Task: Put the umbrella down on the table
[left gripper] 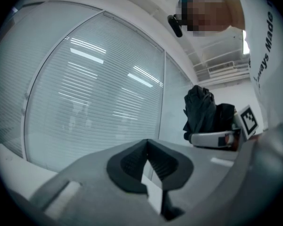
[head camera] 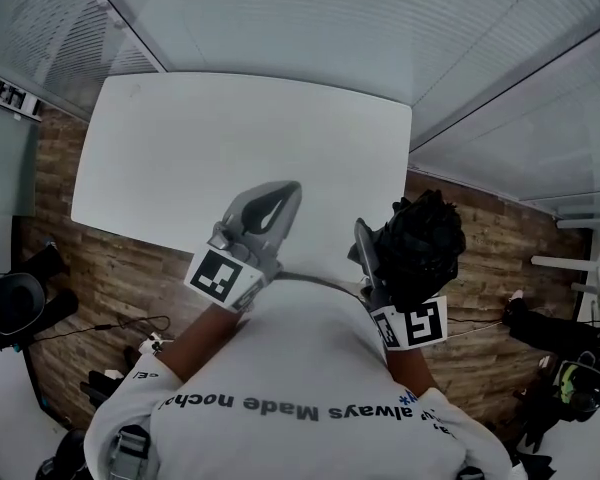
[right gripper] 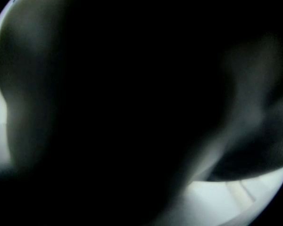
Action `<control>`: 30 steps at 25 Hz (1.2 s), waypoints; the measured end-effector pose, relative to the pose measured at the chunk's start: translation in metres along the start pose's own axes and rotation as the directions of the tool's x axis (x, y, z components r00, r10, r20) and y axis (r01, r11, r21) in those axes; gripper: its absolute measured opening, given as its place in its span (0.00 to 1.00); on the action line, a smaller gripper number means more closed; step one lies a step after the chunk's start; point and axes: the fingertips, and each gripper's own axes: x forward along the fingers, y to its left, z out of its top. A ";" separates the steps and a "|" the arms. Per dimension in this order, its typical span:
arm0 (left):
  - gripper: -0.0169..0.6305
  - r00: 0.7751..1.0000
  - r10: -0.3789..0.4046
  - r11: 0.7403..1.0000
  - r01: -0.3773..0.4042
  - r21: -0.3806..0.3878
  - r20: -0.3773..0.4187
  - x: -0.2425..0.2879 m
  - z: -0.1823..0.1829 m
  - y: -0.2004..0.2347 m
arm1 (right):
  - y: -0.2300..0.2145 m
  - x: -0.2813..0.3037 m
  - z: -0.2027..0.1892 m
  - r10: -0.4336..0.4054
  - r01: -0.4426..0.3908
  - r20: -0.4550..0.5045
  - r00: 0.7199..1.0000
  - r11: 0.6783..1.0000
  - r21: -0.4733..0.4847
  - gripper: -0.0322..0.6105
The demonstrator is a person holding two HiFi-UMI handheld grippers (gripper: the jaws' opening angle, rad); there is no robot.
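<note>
Black, bunched fabric: the umbrella (head camera: 420, 240) sits clamped in the right gripper (head camera: 375, 263), just off the table (head camera: 180, 148)'s near right corner. Released here, it would likely drop to the wood floor (head camera: 90, 258). The left gripper (head camera: 283, 196), over the table's near edge, may block the path.

Left gripper view: its jaws meet on nothing, and window blinds (left gripper: 99, 93) stand beyond the table.

Right gripper view: dark umbrella cloth fills nearly everything.

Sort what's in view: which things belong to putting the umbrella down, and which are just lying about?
Job: umbrella, held in the right gripper; table; left gripper, empty.
Lying about: black chair; cable on the floor.
</note>
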 end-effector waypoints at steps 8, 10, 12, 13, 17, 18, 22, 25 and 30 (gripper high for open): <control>0.03 0.999 -0.037 0.999 0.036 -0.015 -0.014 0.011 0.005 0.019 | -0.002 0.025 -0.001 -0.019 0.019 -0.016 1.000 1.000 0.003 0.43; 0.03 0.999 -0.041 0.999 0.041 -0.016 -0.013 0.013 0.005 0.024 | -0.004 0.032 -0.007 -0.022 0.023 -0.039 0.999 1.000 0.005 0.42; 0.03 0.999 -0.047 0.999 0.047 -0.015 -0.014 0.014 0.004 0.026 | -0.007 0.037 -0.018 -0.023 0.023 -0.079 0.997 1.000 0.006 0.42; 0.03 0.999 -0.050 0.999 0.050 -0.012 -0.014 0.015 0.004 0.026 | -0.009 0.039 -0.025 -0.020 0.021 -0.098 0.995 1.000 0.011 0.42; 0.03 0.998 -0.057 0.998 0.057 -0.007 -0.010 0.015 0.009 0.024 | -0.018 0.047 -0.053 -0.018 0.028 -0.159 0.987 0.998 0.058 0.42; 0.03 0.998 -0.057 0.998 0.057 -0.009 -0.010 0.014 0.010 0.024 | -0.020 0.049 -0.062 -0.025 0.038 -0.182 0.983 0.997 0.066 0.42; 0.03 0.998 -0.056 0.998 0.056 -0.014 -0.011 0.007 0.010 0.030 | -0.023 0.065 -0.104 -0.021 0.046 -0.308 0.951 0.996 0.074 0.42; 0.03 0.998 -0.053 0.998 0.052 -0.018 -0.017 0.003 0.010 0.034 | -0.026 0.076 -0.137 -0.010 0.044 -0.397 0.918 0.996 0.076 0.42; 0.03 0.999 -0.048 0.999 0.048 -0.017 -0.022 -0.004 0.009 0.041 | -0.031 0.094 -0.192 0.014 0.039 -0.530 0.848 0.995 0.088 0.42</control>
